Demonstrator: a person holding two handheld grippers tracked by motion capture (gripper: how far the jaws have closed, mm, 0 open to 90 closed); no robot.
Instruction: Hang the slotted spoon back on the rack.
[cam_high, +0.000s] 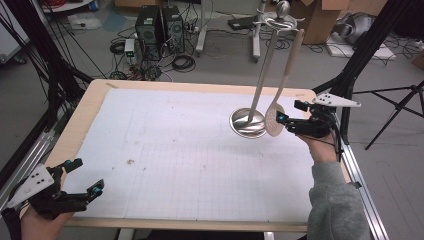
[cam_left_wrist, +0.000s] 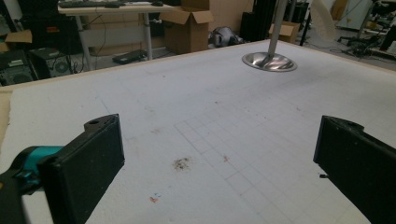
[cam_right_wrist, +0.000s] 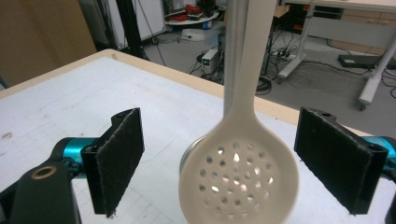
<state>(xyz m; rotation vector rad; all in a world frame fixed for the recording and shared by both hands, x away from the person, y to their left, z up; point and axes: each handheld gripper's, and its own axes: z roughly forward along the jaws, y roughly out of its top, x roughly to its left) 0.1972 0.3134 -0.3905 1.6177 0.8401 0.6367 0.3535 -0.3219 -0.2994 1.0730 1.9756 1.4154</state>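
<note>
Right claw (cam_high: 289, 114): wide open at the surface's 3 o'clock edge, holding nothing; its pads flank the skimmer bowl without touching.
Skimmer (cam_right_wrist: 239, 179): cream, perforated bowl low between the right claw's pads, handle rising to the rack at 12 o'clock.
Rack (cam_high: 281, 21): pole on a round steel base (cam_high: 247, 123), just behind the skimmer bowl.
Left claw (cam_high: 85, 177): wide open at 7 o'clock, empty, well apart from the rack.
Surface (cam_high: 170, 150): white gridded mat, a small brown stain (cam_left_wrist: 181, 163) ahead of the left claw.
</note>
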